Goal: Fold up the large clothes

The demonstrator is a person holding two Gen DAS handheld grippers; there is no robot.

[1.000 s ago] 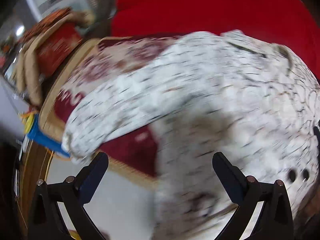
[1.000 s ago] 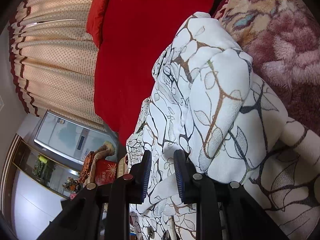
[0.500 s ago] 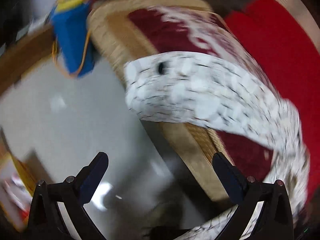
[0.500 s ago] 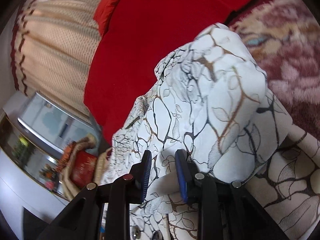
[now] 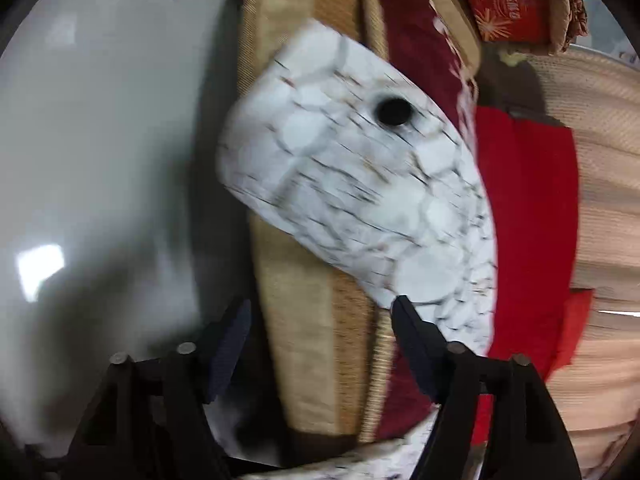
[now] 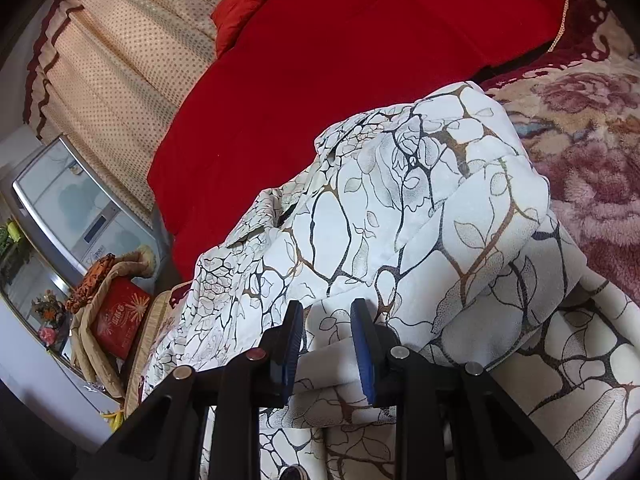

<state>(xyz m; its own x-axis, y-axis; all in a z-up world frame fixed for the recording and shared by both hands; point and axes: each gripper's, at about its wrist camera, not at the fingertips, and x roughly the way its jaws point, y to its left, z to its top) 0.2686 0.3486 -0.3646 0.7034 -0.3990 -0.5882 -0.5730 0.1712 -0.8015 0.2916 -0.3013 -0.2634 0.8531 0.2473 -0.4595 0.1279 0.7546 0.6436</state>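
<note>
Where the left wrist view blurs, we still make out the left gripper [image 5: 320, 344], its jaws spread and closing with nothing between them. The white patterned coat [image 5: 360, 184] hangs just ahead; a sleeve with a dark button [image 5: 394, 111] lies over the edge of the bed [image 5: 304, 320], above the pale floor [image 5: 100, 160]. The right fingertip [image 5: 404, 312] sits at the cloth's lower edge; we cannot tell whether it touches. A red blanket [image 5: 528, 220] lies beyond, and a red box [image 5: 504, 0] stands at the top.

In the right wrist view, we find the right gripper [image 6: 326, 344] with its jaws pinching a fold of the coat [image 6: 420, 208]. The garment lies bunched on the floral bedspread [image 6: 592, 152], against the blanket [image 6: 340, 60]. Dotted curtains [image 6: 120, 60] hang behind, with a cabinet [image 6: 64, 200] and the box [image 6: 120, 320] at left.
</note>
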